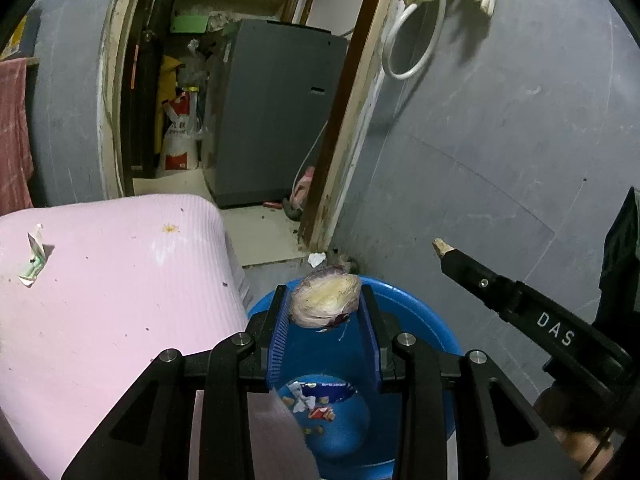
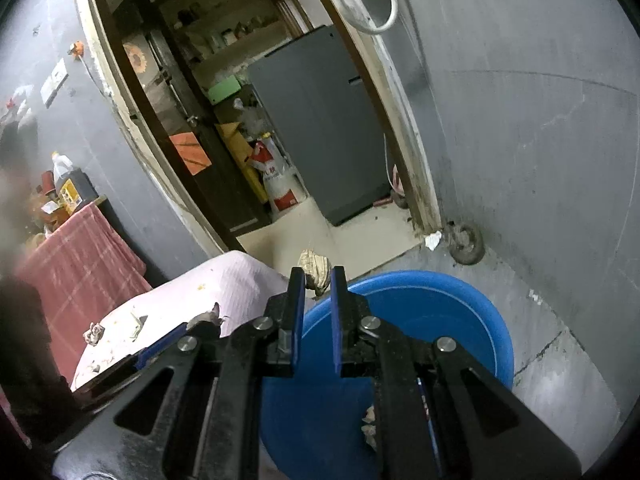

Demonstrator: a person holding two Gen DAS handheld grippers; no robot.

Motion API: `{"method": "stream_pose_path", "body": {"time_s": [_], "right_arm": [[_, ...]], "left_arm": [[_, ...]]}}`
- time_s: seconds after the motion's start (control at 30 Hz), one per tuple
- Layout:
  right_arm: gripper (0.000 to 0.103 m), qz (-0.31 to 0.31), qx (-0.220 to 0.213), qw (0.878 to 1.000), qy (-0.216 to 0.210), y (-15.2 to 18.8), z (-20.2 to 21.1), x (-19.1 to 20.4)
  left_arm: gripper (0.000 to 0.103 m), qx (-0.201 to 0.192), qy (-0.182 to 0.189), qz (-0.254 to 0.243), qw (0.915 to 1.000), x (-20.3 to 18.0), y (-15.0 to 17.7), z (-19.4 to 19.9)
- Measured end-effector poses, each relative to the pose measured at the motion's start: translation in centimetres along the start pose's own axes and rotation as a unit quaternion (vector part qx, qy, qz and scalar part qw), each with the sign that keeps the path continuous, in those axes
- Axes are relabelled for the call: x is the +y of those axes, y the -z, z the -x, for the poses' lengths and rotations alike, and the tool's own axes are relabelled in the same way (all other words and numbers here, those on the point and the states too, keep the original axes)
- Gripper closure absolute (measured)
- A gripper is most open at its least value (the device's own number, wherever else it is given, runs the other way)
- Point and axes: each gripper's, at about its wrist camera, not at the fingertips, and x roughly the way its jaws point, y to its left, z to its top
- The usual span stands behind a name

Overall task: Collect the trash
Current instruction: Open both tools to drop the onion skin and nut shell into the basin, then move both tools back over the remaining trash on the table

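Note:
My left gripper (image 1: 325, 305) is shut on a pale yellow and purple onion peel (image 1: 325, 299) and holds it above the blue plastic basin (image 1: 416, 312), which holds a snack wrapper (image 1: 316, 400) and scraps. My right gripper (image 2: 317, 276) is shut on a crumpled beige scrap (image 2: 315, 267) and hovers at the basin's near left rim (image 2: 440, 280); in the left wrist view it (image 1: 442, 249) shows at the right with the scrap at its tip. More litter lies on the pink-covered table (image 1: 112, 280): a torn wrapper (image 1: 34, 260) and crumbs (image 1: 170, 228).
The basin stands on the floor in a corner beside grey walls. A doorway behind it opens onto a grey appliance (image 1: 276, 112) and sacks (image 1: 180, 136). A white scrap (image 2: 433, 239) lies by the door post. A red cloth-covered table (image 2: 80, 256) stands to the left.

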Motion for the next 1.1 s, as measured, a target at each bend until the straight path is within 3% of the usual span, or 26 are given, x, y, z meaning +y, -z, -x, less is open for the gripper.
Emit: {"method": "stream_pose_path", "body": {"time_s": [0.4,0.6,1.03,1.1], "right_arm": [[0.088,-0.010,0.020,1.000,0.008,0.1,-0.8,-0.2],[0.086,-0.011,0.018,1.000,0.011,-0.1,-0.8,0.0],[0.049,0.016,-0.023,1.000,-0.002,0.0,0.4,1.7],[0.043,0.021,-0.030,0.999,-0.004,0.0,0.6,2.1]], "left_arm": [[0.073,0.040,-0.006,0.023,0.9989,1.1,0.9,-1.8],[0.068,0.042,-0.014,0.033,0.9985,2.1,0.6,-1.6],[0.043,-0.015,-0.062,0.063,0.9960,5.4,-0.8,2.9],[0.035,-0.026,-0.075,0.060,0.9950,5.9,-1.1,3.8]]}}
